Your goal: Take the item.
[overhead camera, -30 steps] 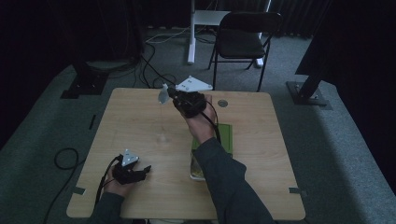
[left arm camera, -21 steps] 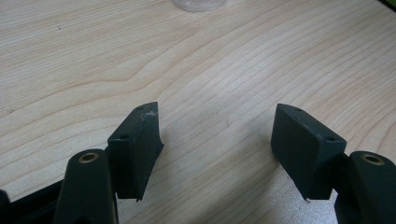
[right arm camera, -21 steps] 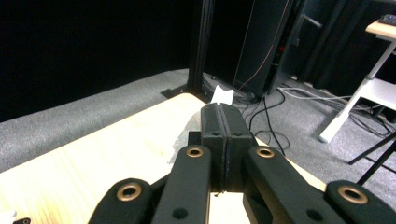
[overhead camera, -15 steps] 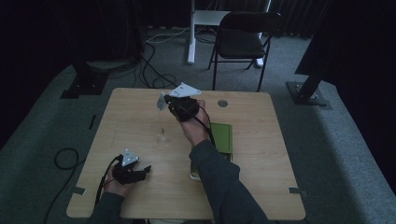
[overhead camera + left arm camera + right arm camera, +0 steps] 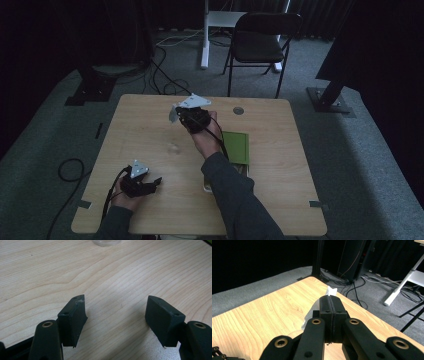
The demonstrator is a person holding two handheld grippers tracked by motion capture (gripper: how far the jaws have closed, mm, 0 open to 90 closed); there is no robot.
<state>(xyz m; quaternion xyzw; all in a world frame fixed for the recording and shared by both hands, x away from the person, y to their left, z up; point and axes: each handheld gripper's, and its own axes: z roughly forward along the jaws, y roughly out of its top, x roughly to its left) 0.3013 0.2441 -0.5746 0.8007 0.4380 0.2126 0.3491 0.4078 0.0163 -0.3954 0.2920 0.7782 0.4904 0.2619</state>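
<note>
The right hand-held gripper [image 5: 186, 116], clamped on a white scrap [image 5: 331, 291], hangs above the bench's [image 5: 150, 130] far edge, while the left hand-held gripper [image 5: 116, 315] gapes empty near the bench's near-left corner.

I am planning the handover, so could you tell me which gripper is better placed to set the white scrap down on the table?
The right gripper: its fingers are already shut on the white scrap, held above the table. The left gripper rests open near the front edge, holding nothing.

Green pad [image 5: 235, 146] on the table [image 5: 150, 130], right of centre.
</note>
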